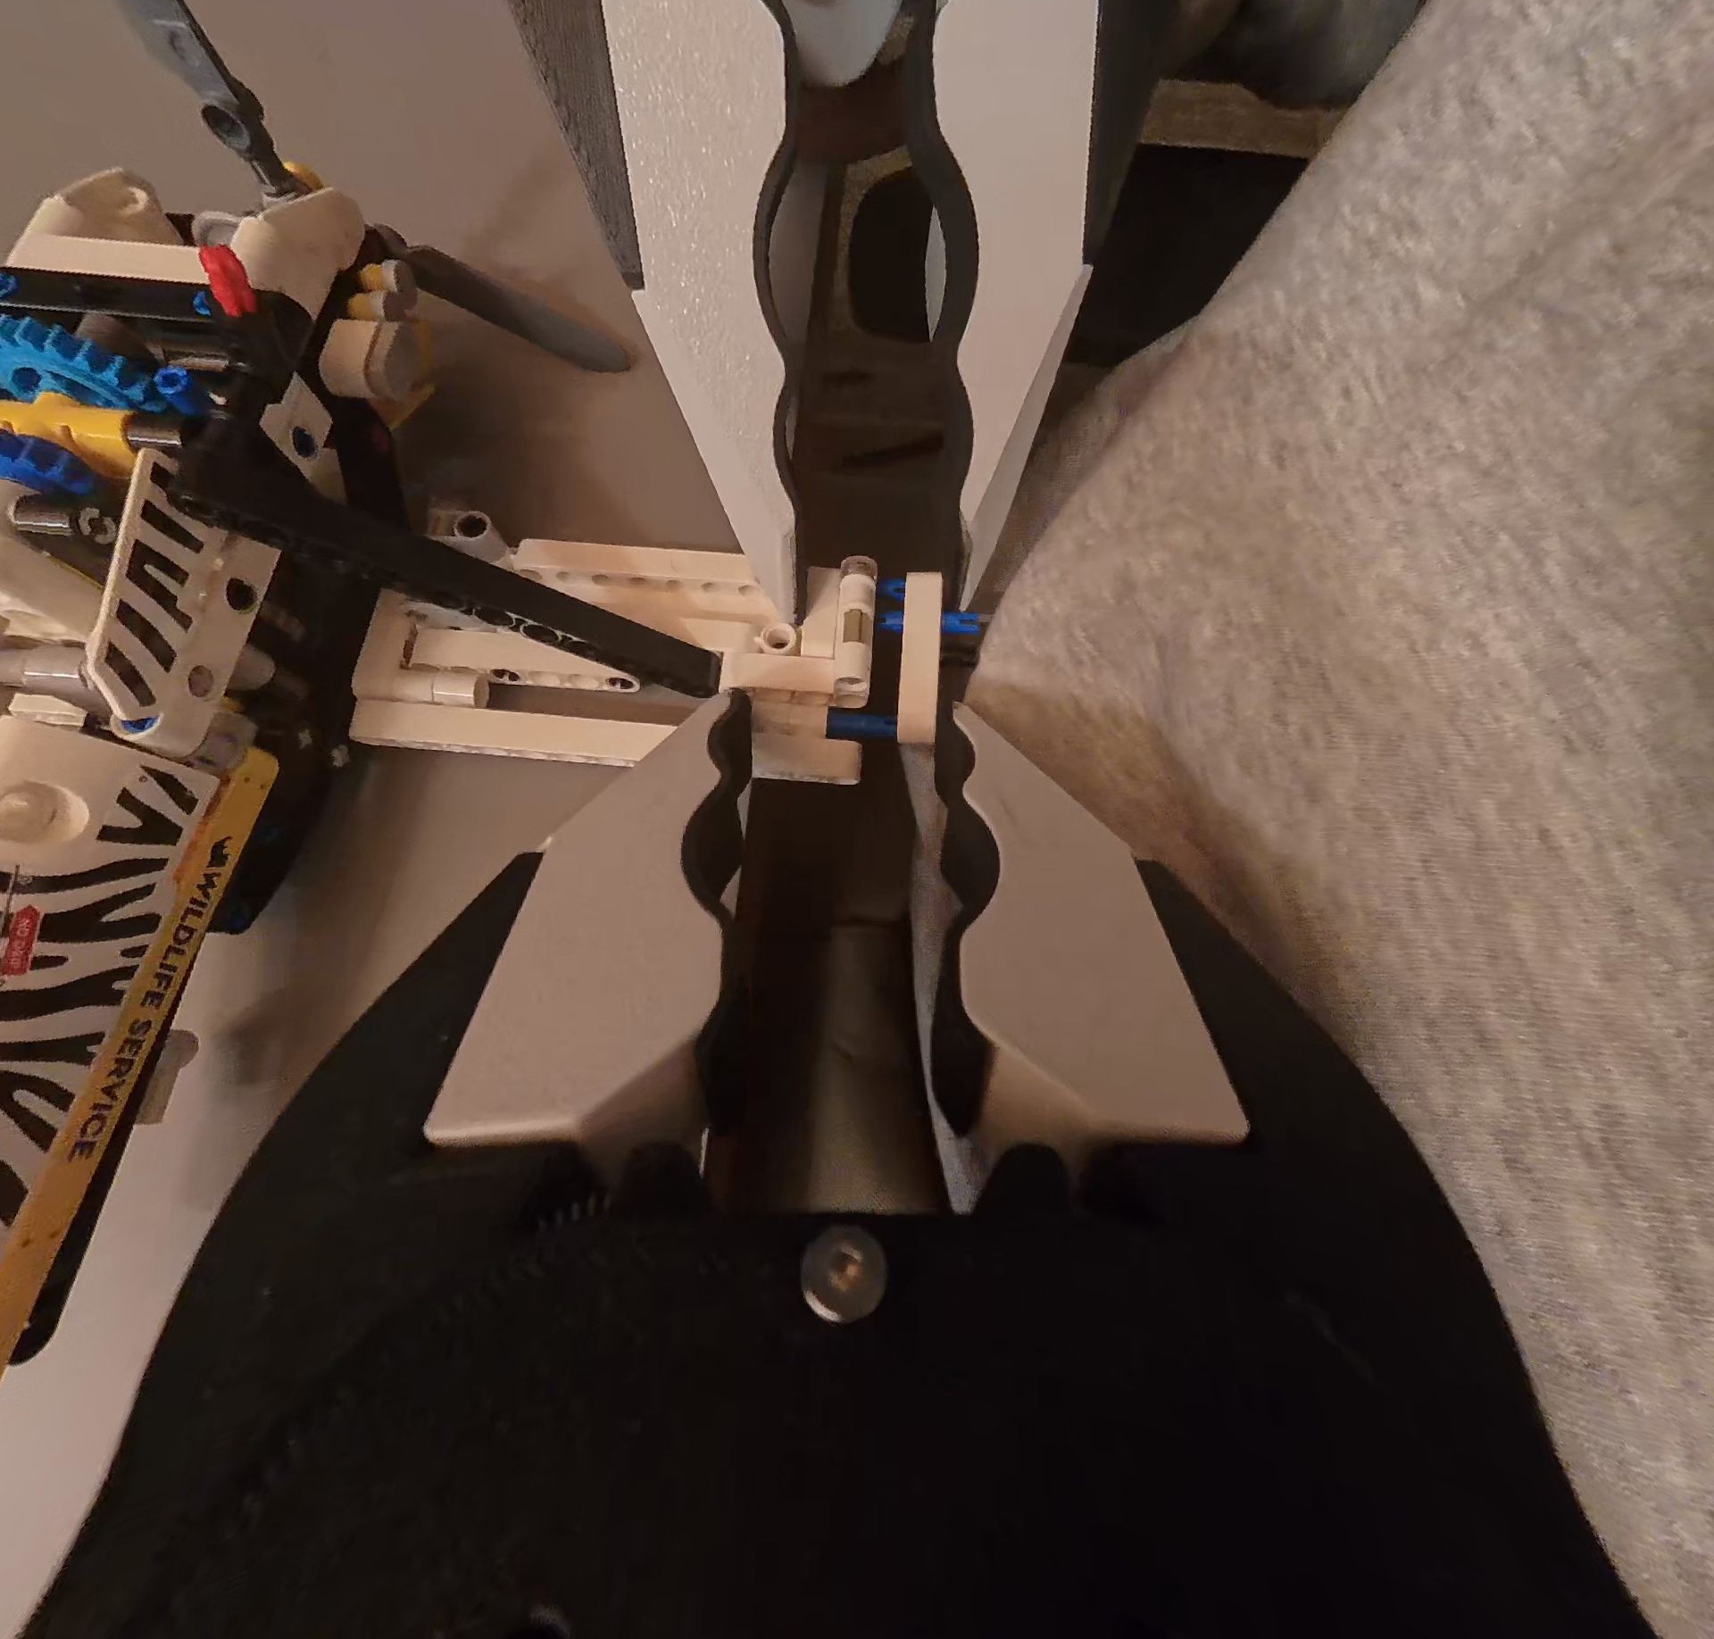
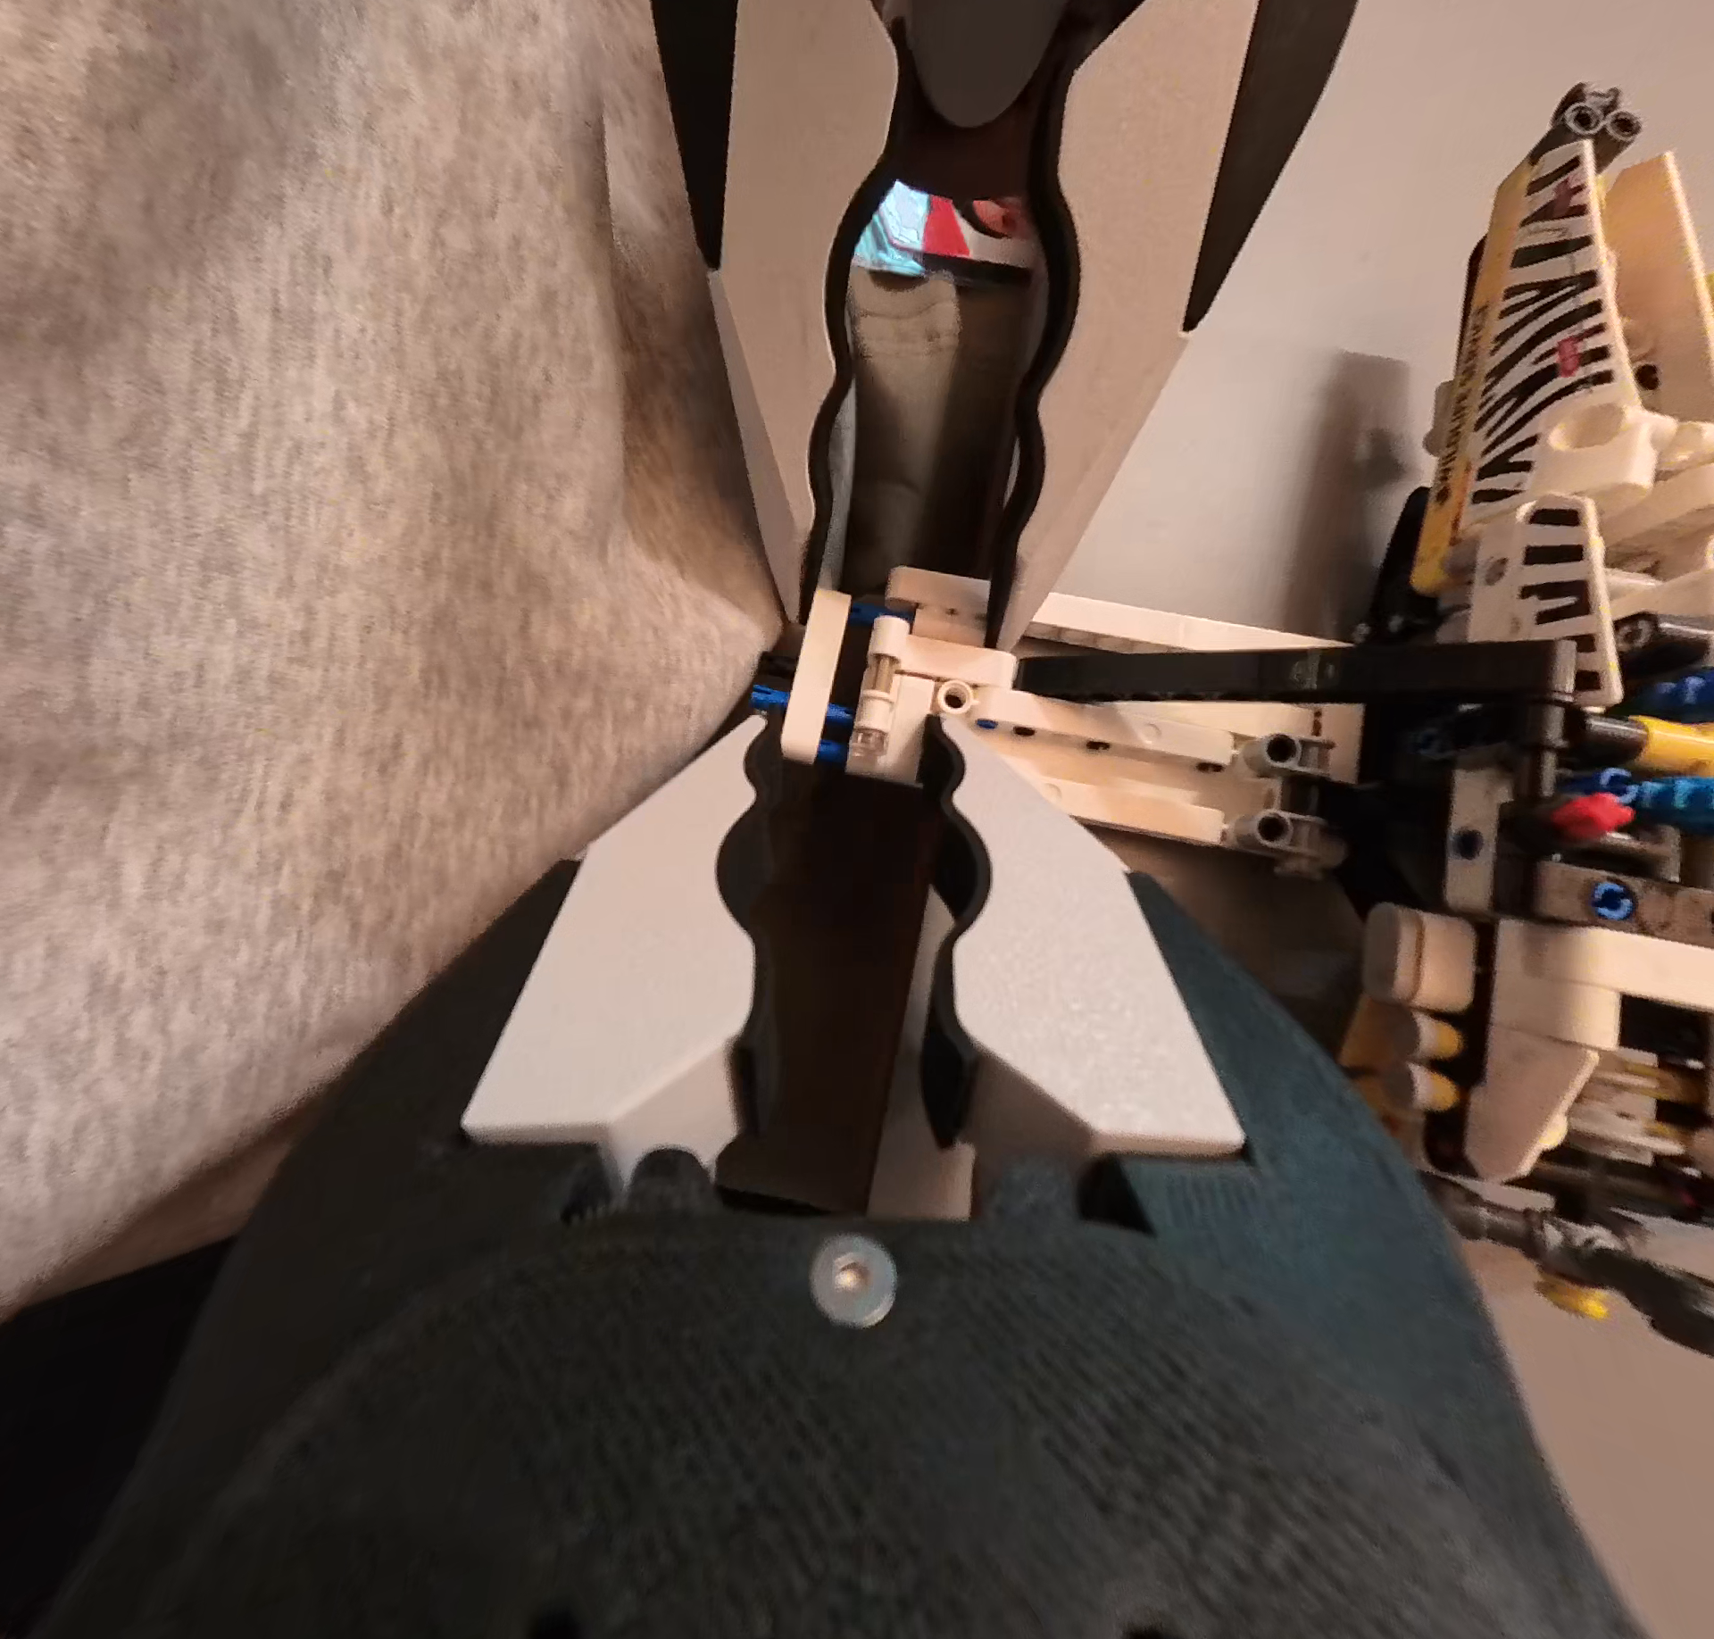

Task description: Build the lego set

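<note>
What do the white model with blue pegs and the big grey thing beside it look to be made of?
The white model and its blue pegs look like hard moulded plastic: smooth, slightly glossy, crisp edges and round holes. The grey surface looks like soft knit fabric, matte and heathered; its fibre cannot be told.

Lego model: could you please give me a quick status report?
Both tongs shut on the white tail end. Helicopter body on table. Grey fabric crowding tips.

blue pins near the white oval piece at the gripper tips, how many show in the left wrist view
3 blue pins: two side by side above the white oval piece, at and, one below at. Others may be hidden.
</note>
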`<state>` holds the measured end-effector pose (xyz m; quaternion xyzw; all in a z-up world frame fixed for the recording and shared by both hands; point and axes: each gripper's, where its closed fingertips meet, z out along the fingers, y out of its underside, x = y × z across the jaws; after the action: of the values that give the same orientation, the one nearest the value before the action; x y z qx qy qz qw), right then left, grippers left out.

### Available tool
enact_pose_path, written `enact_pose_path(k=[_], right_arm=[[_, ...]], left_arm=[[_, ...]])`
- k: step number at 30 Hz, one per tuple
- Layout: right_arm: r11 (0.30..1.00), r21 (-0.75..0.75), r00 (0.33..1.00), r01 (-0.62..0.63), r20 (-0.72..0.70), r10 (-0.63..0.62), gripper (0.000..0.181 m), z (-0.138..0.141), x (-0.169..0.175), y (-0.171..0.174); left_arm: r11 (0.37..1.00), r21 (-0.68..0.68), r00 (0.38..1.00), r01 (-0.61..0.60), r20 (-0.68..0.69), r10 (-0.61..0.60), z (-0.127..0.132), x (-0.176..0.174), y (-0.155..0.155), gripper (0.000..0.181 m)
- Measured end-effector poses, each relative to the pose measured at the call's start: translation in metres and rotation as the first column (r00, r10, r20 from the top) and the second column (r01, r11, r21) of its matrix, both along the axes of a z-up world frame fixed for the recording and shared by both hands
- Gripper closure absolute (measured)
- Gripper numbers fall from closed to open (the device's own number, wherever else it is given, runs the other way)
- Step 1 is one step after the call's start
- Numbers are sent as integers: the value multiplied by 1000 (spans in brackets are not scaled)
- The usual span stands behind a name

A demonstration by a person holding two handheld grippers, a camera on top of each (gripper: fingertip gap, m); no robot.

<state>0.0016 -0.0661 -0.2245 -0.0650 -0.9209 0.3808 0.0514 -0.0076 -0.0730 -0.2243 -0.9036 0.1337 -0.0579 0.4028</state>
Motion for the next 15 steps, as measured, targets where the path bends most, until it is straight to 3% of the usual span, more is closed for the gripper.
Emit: enact_pose_path(k=[15], right_arm=[[1000, -17, 1000, 11, -19, -11, 152, 2, -2, 2]], left_arm=[[999, 17, 999, -30, 28, 30, 1, -3, 1, 143]])
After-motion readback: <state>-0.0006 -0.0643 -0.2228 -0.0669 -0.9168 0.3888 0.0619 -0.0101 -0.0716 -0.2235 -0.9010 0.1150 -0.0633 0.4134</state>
